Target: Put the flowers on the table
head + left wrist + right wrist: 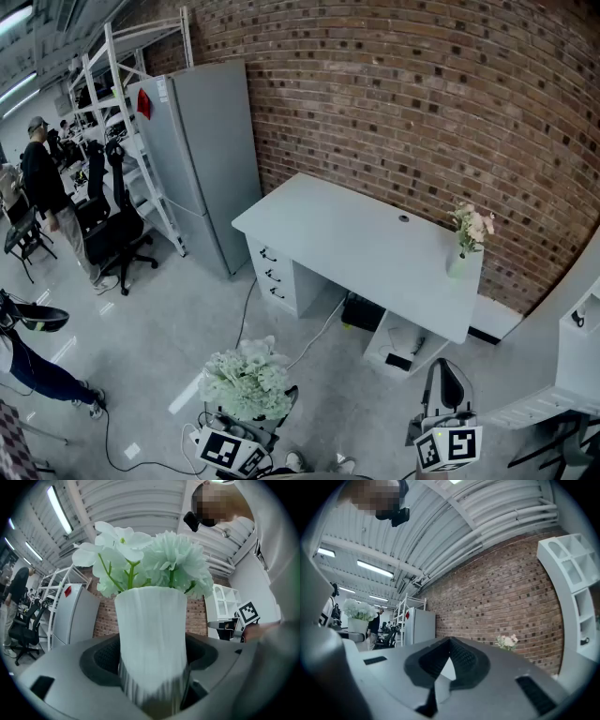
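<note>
A bunch of white flowers (246, 380) in a ribbed white vase (151, 634) hangs above the floor at the lower left of the head view. My left gripper (251, 417) is shut on the vase, with the jaws wide on either side of it and the blooms (150, 559) above them. The white table (356, 239) stands ahead against the brick wall. My right gripper (448, 386) is at the lower right, shut and empty, with its pads (461, 656) meeting at the tip. The held flowers (358, 610) show at the left of the right gripper view.
A small vase of pink flowers (466, 239) stands on the table's right end. A grey fridge (202, 159) and a white rack (122, 84) are to the table's left. Office chairs (117, 225) and a person (47, 187) are further left. White shelving (581, 347) stands on the right.
</note>
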